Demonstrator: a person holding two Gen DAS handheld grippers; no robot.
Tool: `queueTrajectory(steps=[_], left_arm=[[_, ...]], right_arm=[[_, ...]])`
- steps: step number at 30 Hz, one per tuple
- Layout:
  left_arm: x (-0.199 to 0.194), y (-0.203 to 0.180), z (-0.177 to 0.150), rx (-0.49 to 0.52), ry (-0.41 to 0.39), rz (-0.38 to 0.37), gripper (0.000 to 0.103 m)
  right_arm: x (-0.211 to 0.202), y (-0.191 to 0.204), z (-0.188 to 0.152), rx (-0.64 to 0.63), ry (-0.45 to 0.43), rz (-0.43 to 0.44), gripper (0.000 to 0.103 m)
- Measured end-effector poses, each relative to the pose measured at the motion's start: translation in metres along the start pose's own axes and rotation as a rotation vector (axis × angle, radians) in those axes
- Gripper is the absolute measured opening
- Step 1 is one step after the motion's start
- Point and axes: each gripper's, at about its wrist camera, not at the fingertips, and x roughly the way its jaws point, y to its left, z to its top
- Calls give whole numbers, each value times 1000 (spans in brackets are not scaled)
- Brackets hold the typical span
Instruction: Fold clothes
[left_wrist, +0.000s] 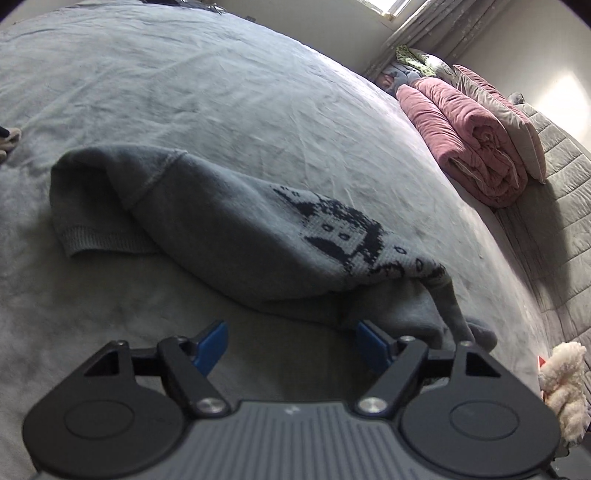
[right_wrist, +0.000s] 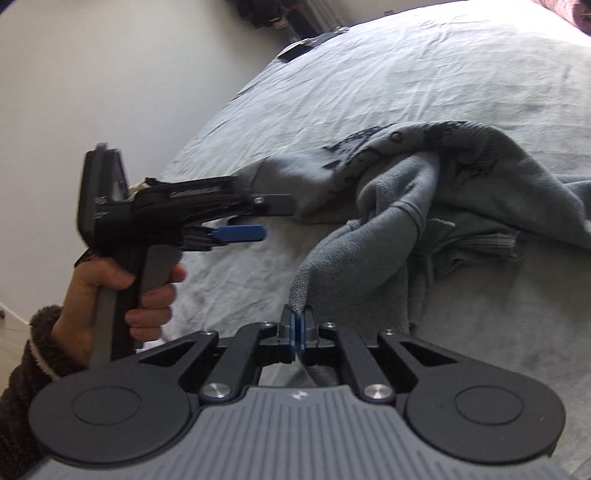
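— Position of the garment?
— The sweater (left_wrist: 229, 229) lies on the bed (left_wrist: 184, 92), directly ahead of my left tongs (left_wrist: 291, 343). One edge runs up into my right tongs (right_wrist: 297, 332).
— Surroundings?
— Rolled quilt (left_wrist: 476, 147) on the bed to the right, pillows (left_wrist: 509, 122) behind it; a plush toy (left_wrist: 565, 387) near right.

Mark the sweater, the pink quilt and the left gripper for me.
sweater (left_wrist: 229, 236), left wrist view, on the grey body beside the dark pattern.
pink quilt (left_wrist: 469, 147), left wrist view, on the rolled top.
left gripper (left_wrist: 291, 345), left wrist view, midway between its blue fingertips.
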Motion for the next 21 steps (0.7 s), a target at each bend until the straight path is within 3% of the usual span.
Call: queueTrajectory(steps=[6,10,18,19,21], left_arm=[[7,-8,-8,-4,43,-27,78],[12,-8,-7,-26,63,-37,78],[27,-20,-14,34,137,-39,78],[29,-21,-16,44,148,-35,78],[32,-24,-19,67,169,-29,78]], right_arm=[[12,16,-9,-31,109,122,4],[23,15,-10,-70,147,30,15],[14,-16,0,-56,115,-122,16],[9,-21,2,-54,95,-142,20],[1,-31,7,-61,47,-194,43]])
